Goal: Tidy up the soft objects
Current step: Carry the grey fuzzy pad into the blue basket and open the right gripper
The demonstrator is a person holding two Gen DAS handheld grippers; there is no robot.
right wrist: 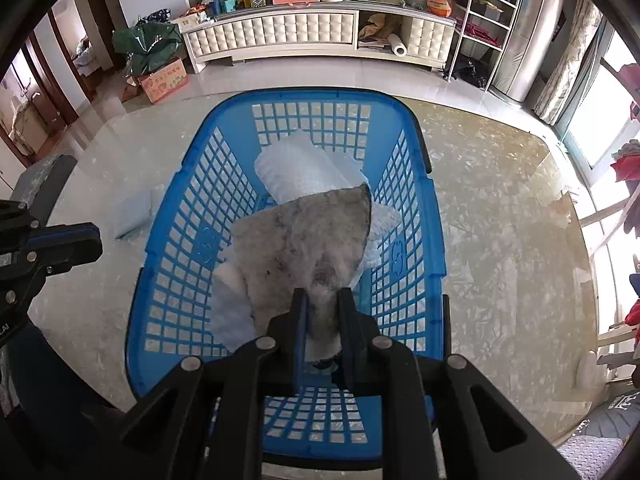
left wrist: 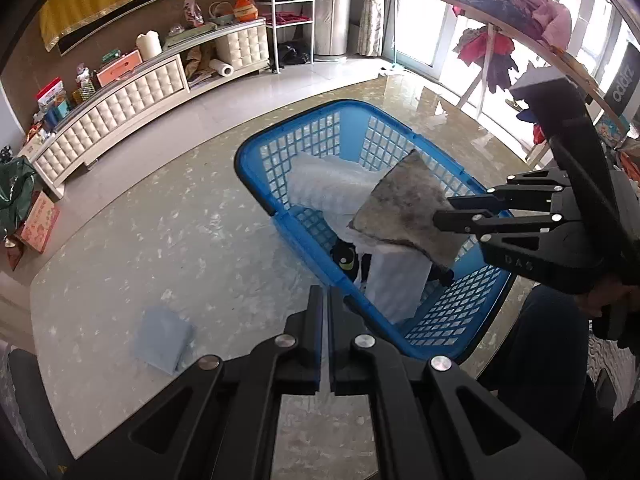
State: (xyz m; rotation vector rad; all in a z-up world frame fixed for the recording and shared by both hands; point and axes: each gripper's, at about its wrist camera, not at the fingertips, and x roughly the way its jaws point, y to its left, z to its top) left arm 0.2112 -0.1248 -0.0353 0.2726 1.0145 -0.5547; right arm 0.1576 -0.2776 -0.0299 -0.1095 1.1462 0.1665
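Note:
A blue plastic basket stands on the marbled table. Over it hangs a grey fuzzy cloth, one end pinched in my right gripper, which is shut on it. Under the cloth, inside the basket, lie white and pale blue quilted cloths and a small black and yellow thing. My left gripper is shut and holds nothing; it hovers just outside the basket's left wall. A folded light blue cloth lies on the table left of the basket.
The table ends at a rounded edge with tiled floor beyond. A person's dark-clothed leg is at the near right. A long tufted cabinet, a cardboard box and a rack of clothes stand further off.

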